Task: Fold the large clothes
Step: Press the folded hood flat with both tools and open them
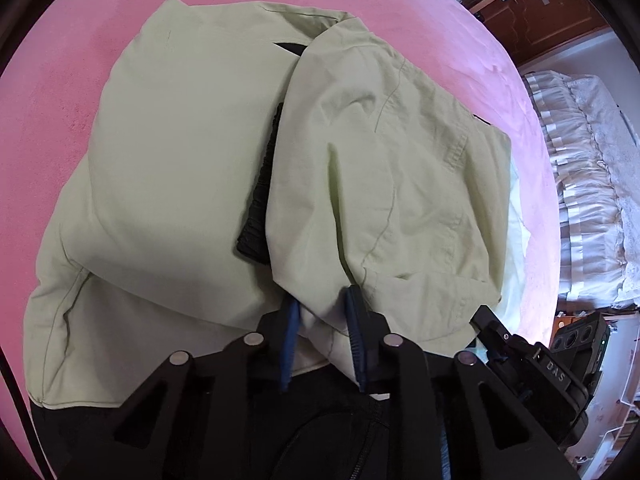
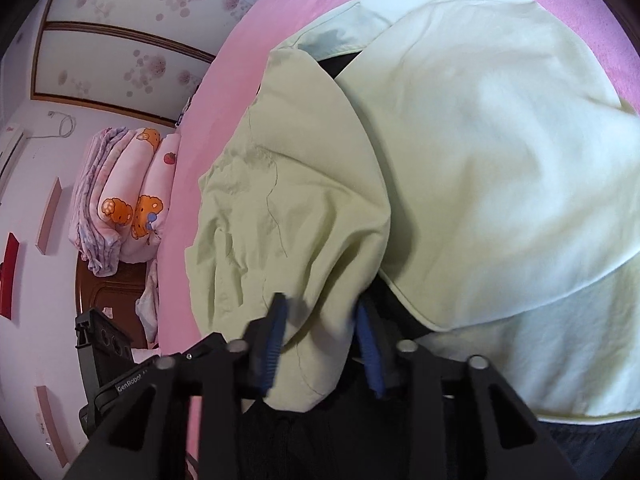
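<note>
A pale green jacket [image 1: 180, 152] lies bunched on the pink bed cover [image 1: 60, 80], its near edge at both grippers. The left gripper [image 1: 322, 332] has its jaws narrow, clamped on a fold of the jacket's near hem, cloth filling the gap between the blue pads. The right gripper [image 2: 322, 340] likewise pinches a bunched fold of the jacket [image 2: 480, 160], its jaws narrow. A dark ribbed cuff [image 1: 258, 192] shows between the two folded halves. Folded patterned quilts [image 2: 128, 200] sit at the far left, off the bed.
</note>
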A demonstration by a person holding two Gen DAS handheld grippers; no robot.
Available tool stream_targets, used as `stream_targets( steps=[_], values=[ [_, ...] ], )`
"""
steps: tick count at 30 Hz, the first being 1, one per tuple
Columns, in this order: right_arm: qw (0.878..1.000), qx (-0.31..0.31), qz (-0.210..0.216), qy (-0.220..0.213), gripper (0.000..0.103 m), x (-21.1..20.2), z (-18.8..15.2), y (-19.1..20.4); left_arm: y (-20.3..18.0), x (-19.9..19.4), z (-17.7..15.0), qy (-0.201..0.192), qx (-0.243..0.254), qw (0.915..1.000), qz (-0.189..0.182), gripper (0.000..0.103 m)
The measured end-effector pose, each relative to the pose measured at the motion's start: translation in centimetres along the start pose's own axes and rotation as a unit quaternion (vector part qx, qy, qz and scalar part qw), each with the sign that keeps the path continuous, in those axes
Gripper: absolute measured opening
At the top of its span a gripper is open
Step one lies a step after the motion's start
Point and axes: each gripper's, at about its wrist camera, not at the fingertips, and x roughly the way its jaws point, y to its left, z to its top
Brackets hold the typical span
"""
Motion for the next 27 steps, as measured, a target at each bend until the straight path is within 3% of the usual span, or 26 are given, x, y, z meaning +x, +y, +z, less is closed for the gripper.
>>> stream_targets(
  steps=[1,5,8,15,19,22,25,27],
  values=[
    [1.000,0.002,-0.007,-0.002,0.007,0.2,0.3,0.0,0.0,0.0,0.0,-0.002,0.001,1.0000,-0.004,0.021],
    [0.999,-0.003,-0.002,-0.032,0.006,0.1,1.3,0.4,-1.2,0.3,0.6,-0.009,0.022,0.9997,-0.004,0.021],
    [0.999,-0.019,-0.024,-0.042,0.006,0.0,1.8,0.8,-1.8,0.8,1.0,-0.007,0.031,0.9995,0.007,0.021],
    [0.997,-0.010,-0.073,-0.020,0.004,0.9,0.3,0.0,-0.1,1.2,0.5,-0.005,0.003,0.9999,0.012,0.021],
    [0.995,-0.029,-0.091,-0.010,0.004,0.8,-0.7,-0.1,-0.2,0.6,-0.1,-0.013,0.036,0.9991,0.021,0.022],
    [0.990,-0.071,-0.124,-0.010,0.004,0.4,-1.0,1.5,-0.8,-0.3,-0.1,-0.017,0.063,0.9969,0.045,0.031],
    [0.980,-0.113,-0.160,-0.016,0.006,-0.2,-0.7,3.5,-1.7,-2.3,0.1,-0.047,0.086,0.9925,0.072,0.035],
    [0.967,-0.156,-0.196,-0.037,0.007,-0.7,-0.6,5.3,-2.3,-3.8,0.5,-0.071,0.102,0.9894,0.075,0.051]
  ],
)
